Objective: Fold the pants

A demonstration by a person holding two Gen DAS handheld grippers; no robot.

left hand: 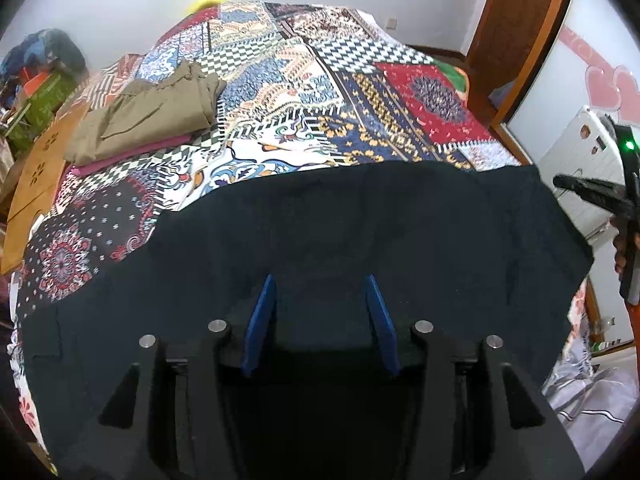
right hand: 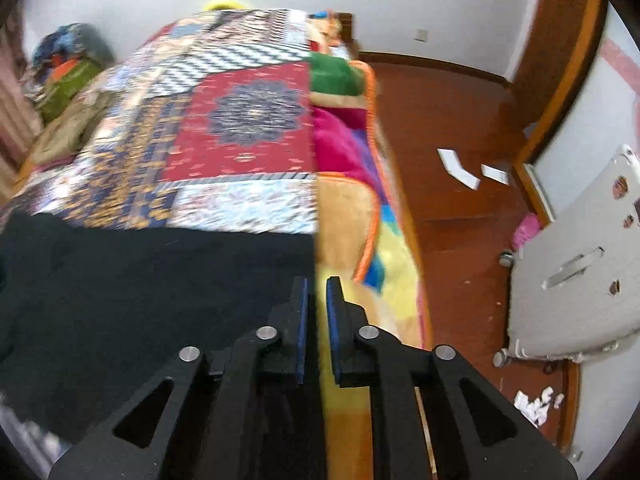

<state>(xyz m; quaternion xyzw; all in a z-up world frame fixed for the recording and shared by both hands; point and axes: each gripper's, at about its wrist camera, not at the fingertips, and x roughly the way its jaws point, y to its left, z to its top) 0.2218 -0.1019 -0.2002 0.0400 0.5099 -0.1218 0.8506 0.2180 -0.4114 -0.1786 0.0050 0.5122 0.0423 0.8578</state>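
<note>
Bed, patchwork cover: black pants spread; folded olive garment.

A patchwork bedspread covered the bed, with a folded olive garment lying on a maroon one near its left edge. A bright fleece blanket hung down the right side toward the wood floor, where white papers lay. A white suitcase stood near the wall.

No legible text, labels or numbers anywhere.
</note>
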